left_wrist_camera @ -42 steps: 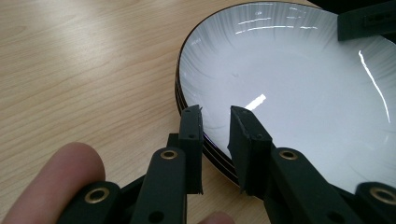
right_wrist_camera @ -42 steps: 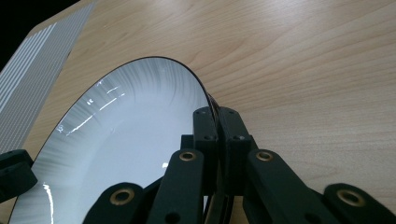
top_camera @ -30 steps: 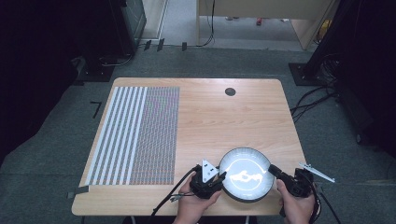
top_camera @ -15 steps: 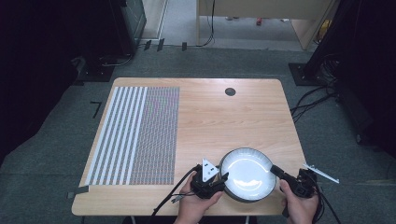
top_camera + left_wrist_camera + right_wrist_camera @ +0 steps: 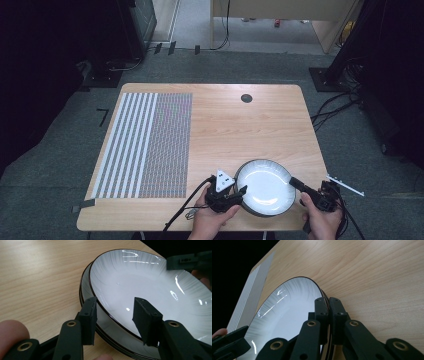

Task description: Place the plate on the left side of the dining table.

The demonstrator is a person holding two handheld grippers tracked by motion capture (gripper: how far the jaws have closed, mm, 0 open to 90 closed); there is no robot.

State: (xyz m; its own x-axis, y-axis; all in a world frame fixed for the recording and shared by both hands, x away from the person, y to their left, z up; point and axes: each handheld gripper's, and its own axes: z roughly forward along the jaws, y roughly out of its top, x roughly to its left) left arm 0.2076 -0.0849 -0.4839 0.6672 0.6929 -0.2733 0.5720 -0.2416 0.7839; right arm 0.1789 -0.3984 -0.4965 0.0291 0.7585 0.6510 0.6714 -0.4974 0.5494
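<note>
Two white plates with dark rims lie stacked near the table's front edge, the upper plate (image 5: 265, 189) (image 5: 140, 280) (image 5: 287, 312) tilted on the lower plate (image 5: 86, 277). My left gripper (image 5: 239, 193) (image 5: 117, 320) is open: its jaws have just been opening and straddle the plates' near rim without pressing it. My right gripper (image 5: 296, 183) (image 5: 328, 312) is shut on the rim at the plates' right side. In the right gripper view several dark rim lines run between the pads.
The wooden table (image 5: 250, 130) carries a striped grey mat (image 5: 145, 145) on its left half and a small black round hole (image 5: 246, 98) near the far edge. Cables trail off the front edge. Dark floor and equipment surround the table.
The left gripper's jaws have spread off the plates' rim. The glare on the upper plate has shifted. Both hands stay where they were.
</note>
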